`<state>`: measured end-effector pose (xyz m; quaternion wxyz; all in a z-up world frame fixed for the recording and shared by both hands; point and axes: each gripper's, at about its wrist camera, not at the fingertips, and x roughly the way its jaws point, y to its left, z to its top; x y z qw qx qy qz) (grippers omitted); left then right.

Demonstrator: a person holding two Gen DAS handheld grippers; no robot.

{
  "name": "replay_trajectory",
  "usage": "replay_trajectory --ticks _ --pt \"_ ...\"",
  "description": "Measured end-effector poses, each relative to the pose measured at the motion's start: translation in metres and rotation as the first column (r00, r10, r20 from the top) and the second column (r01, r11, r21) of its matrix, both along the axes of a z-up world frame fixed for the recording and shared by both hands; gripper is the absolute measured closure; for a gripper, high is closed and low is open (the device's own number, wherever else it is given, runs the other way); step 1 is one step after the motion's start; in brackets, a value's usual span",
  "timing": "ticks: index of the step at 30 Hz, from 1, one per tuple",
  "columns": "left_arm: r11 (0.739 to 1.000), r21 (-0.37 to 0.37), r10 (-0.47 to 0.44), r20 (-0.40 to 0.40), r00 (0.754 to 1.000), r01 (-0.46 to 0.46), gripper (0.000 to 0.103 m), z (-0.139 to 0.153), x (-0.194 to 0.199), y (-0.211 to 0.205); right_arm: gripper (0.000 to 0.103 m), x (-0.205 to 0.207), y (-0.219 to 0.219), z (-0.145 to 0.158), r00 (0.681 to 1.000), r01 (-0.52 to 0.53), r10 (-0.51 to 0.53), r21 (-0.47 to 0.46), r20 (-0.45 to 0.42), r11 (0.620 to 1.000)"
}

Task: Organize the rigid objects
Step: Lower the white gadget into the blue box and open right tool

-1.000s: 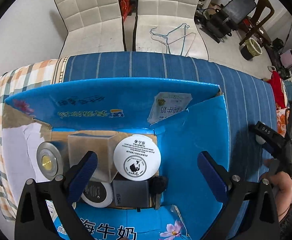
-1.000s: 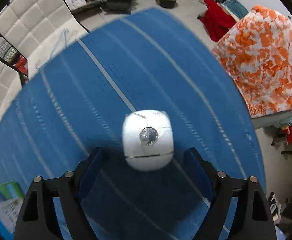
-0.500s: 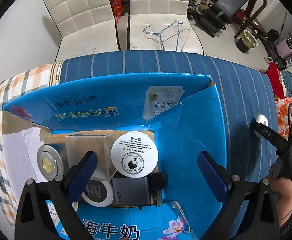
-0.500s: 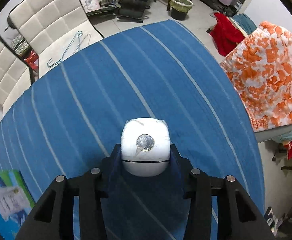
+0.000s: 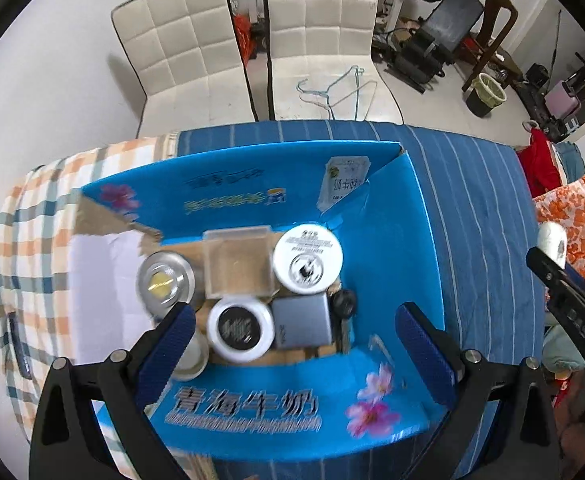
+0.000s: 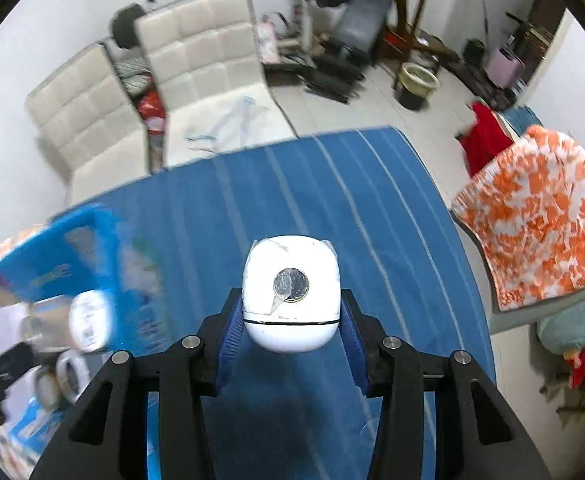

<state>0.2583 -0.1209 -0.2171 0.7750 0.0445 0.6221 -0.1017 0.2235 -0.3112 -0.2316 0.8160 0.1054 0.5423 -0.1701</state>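
My right gripper [image 6: 290, 332] is shut on a white rounded device [image 6: 291, 290] with a silver disc on its face and holds it above the blue striped cloth [image 6: 332, 184]. The device also shows at the right edge of the left wrist view [image 5: 552, 240]. My left gripper [image 5: 294, 344] is open and empty above the blue milk carton box [image 5: 392, 240]. The box holds a white cream jar [image 5: 307, 258], a clear square case [image 5: 238, 260], a silver round tin [image 5: 166, 280], a black-topped jar [image 5: 240, 328] and a grey flat box [image 5: 302, 322].
Two white padded chairs [image 5: 316, 40] stand behind the table, with wire hangers [image 5: 332, 88] on one seat. A plaid cloth [image 5: 32, 240] covers the table's left side. An orange flowered cloth [image 6: 540, 216] lies on the right. Gym gear and a bin [image 5: 488, 92] stand far back.
My right gripper has closed on the white device and lifted it, swinging left so the box comes into its view. My left gripper has risen a little over the box.
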Motion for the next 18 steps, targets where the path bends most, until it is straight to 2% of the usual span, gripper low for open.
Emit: replay_trajectory --ticks 5,10,14,18 --pt "1.000 -0.011 0.010 0.059 0.998 -0.010 0.000 0.038 -0.033 0.028 0.054 -0.033 0.058 0.064 0.992 -0.098 0.096 0.014 0.085 0.995" --pt "0.999 -0.009 0.034 0.126 0.991 -0.034 0.000 0.080 -0.063 0.055 0.054 -0.064 0.108 0.113 0.973 -0.182 0.177 0.020 0.144 0.983" --pt "0.999 -0.005 0.051 0.168 0.985 -0.051 0.000 0.103 -0.078 0.074 0.054 -0.083 0.141 0.143 0.958 -0.227 0.220 0.023 0.182 0.974" --pt "0.998 -0.012 0.069 0.190 0.979 -0.068 0.000 0.112 -0.087 0.090 0.054 -0.091 0.157 0.155 0.950 -0.255 0.242 0.040 0.199 0.966"
